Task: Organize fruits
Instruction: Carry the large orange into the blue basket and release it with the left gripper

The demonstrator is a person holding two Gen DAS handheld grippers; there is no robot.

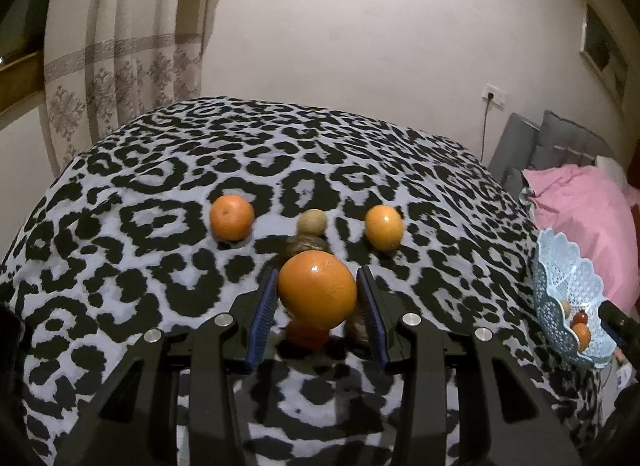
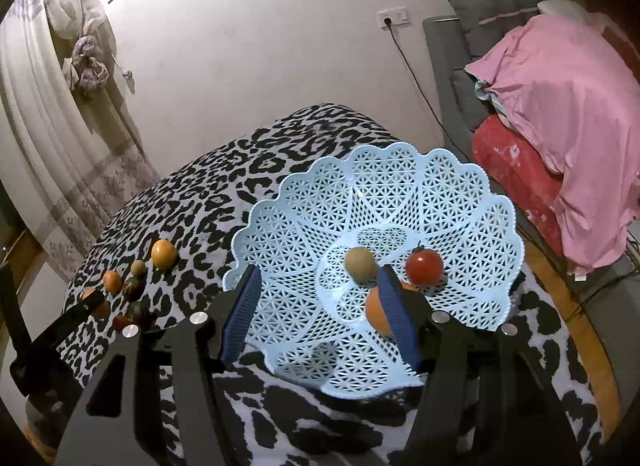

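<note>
1. My left gripper (image 1: 317, 298) brackets the big orange (image 1: 317, 288); pads look near it, but I cannot tell if they are clamped.
2. I'd squeeze gently, centred — round fruit rolls.
3. My right gripper (image 2: 318, 316) hangs spread, holding nothing, over the lace basket (image 2: 460, 193), which holds a tomato (image 2: 424, 266).

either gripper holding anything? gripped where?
Left gripper holds an orange, pads on its left and right sides. Right gripper is open, empty, over the basket.
</note>
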